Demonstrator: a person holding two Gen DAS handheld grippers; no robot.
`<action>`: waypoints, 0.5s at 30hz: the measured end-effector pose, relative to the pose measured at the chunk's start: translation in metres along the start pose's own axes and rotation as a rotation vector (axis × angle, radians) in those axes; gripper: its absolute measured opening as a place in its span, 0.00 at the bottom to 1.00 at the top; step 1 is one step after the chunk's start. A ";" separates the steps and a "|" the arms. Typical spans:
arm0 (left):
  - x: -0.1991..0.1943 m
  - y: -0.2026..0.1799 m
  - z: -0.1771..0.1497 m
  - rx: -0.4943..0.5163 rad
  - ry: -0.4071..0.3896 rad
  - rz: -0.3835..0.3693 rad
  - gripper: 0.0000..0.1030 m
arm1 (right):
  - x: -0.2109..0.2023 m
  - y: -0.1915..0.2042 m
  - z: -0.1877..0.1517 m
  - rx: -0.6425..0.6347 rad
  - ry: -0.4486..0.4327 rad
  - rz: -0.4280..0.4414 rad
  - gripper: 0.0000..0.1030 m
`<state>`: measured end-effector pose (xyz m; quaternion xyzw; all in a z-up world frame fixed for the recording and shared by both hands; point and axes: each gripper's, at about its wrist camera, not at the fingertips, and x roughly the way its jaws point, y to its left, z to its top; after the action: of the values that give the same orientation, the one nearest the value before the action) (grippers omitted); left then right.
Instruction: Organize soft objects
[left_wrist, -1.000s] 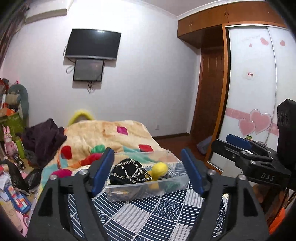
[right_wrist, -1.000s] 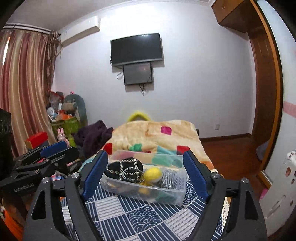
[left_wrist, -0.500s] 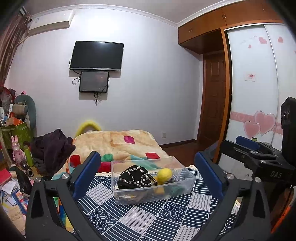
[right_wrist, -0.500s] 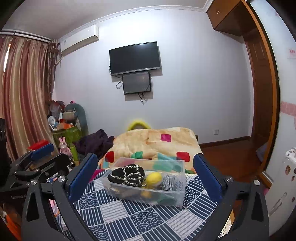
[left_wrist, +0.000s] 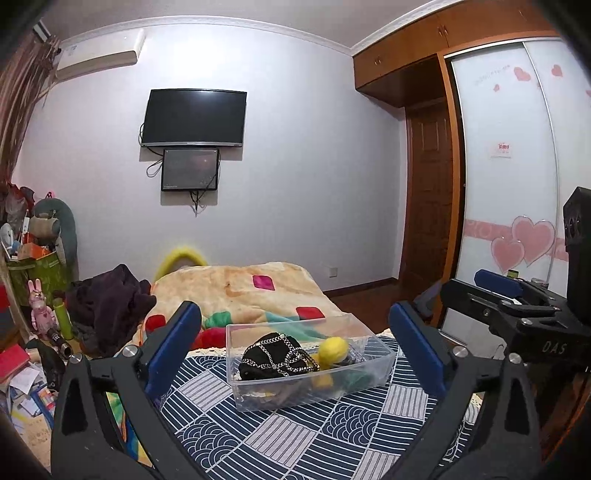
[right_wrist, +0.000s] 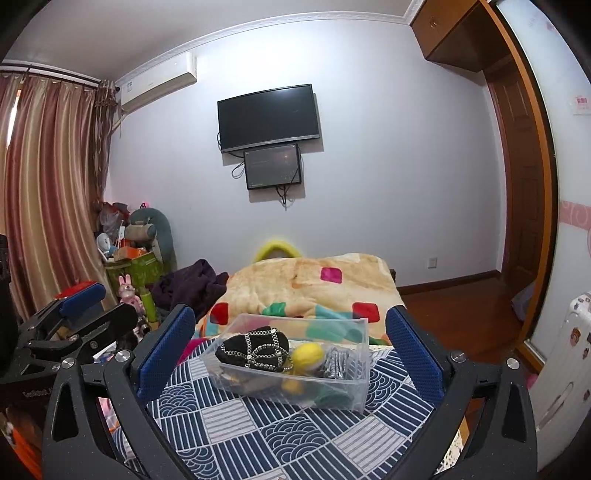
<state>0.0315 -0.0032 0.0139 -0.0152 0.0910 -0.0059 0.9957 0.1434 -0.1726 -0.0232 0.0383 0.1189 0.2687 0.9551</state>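
A clear plastic box (left_wrist: 380, 373) stands on a blue patterned cloth (left_wrist: 295, 432). In it lie a black pouch with silver chains (left_wrist: 275, 358), a yellow ball (left_wrist: 332, 349) and other soft things low down. The box also shows in the right wrist view (right_wrist: 360, 376), with the pouch (right_wrist: 253, 349) and ball (right_wrist: 308, 354). My left gripper (left_wrist: 295, 347) is open and empty, held back from the box. My right gripper (right_wrist: 291, 343) is open and empty too. Each gripper shows at the side of the other's view, the right (left_wrist: 517, 314) and the left (right_wrist: 66, 328).
Behind the box lies a beige blanket with coloured patches (left_wrist: 240, 291) and a dark heap of clothes (left_wrist: 110, 299). Toys and clutter (left_wrist: 33, 280) fill the left corner. A wardrobe with heart stickers (left_wrist: 517, 221) and a wooden door (left_wrist: 428, 221) stand on the right.
Both grippers have pulled back and up from the box, which now looks smaller and lower between the fingers. Both have opened wider. The box's contents have not moved.
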 end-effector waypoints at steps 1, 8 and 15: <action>0.000 0.000 0.000 -0.001 0.000 -0.002 1.00 | 0.000 0.000 0.000 0.000 -0.001 0.002 1.00; -0.001 0.002 0.001 -0.014 -0.001 -0.013 1.00 | 0.000 -0.001 -0.001 0.000 0.001 0.003 1.00; 0.000 0.003 0.002 -0.018 0.006 -0.018 1.00 | 0.000 -0.002 0.000 0.001 0.004 0.000 1.00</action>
<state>0.0320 -0.0006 0.0162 -0.0251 0.0940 -0.0140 0.9952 0.1444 -0.1749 -0.0231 0.0381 0.1211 0.2687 0.9548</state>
